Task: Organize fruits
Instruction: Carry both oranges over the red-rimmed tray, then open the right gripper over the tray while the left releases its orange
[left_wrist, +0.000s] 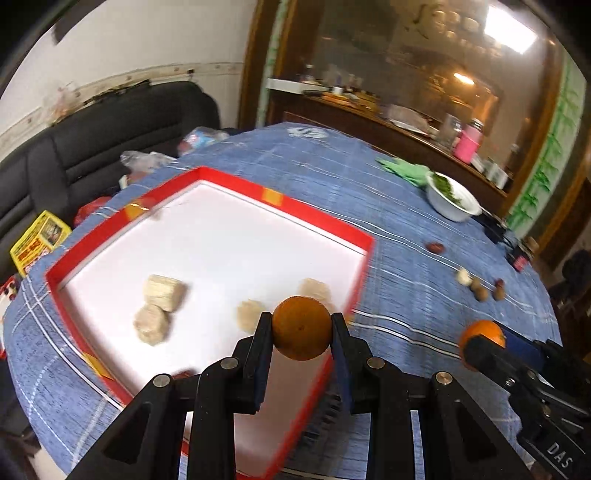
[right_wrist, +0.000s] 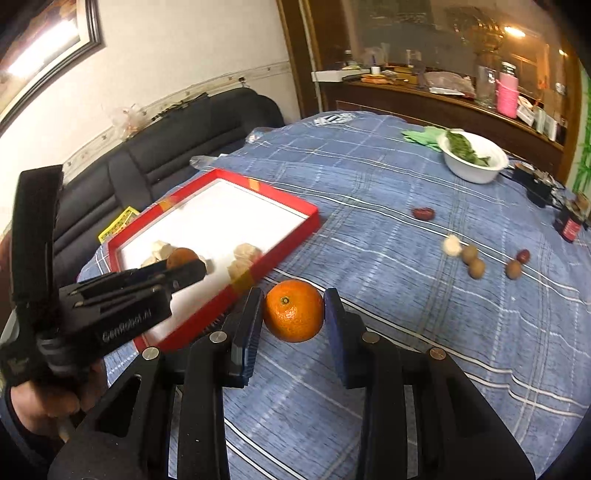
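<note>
A blue checked tablecloth (right_wrist: 424, 295) is spread as the landmark surface. Toward its far right edge a white bowl (right_wrist: 474, 162) of green leaves is set, with a green glove (right_wrist: 421, 134) laid just beside it. Past the cloth's right end a dark jar with a red label (right_wrist: 570, 227) is seen. Beyond the cloth's left side a black sofa (right_wrist: 159, 155) is placed, and a yellow packet (left_wrist: 38, 242) lies there. Behind the cloth's far edge a wooden sideboard (right_wrist: 424, 99) is stood, a pink container (right_wrist: 506, 96) on it.

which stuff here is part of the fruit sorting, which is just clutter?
Job:
- orange in left gripper
- orange in right gripper
- red tray
- loose small fruits on the cloth
- pale lumps in tray

Clutter:
- white bowl of greens
- green gloves
- dark jar
- yellow packet
</note>
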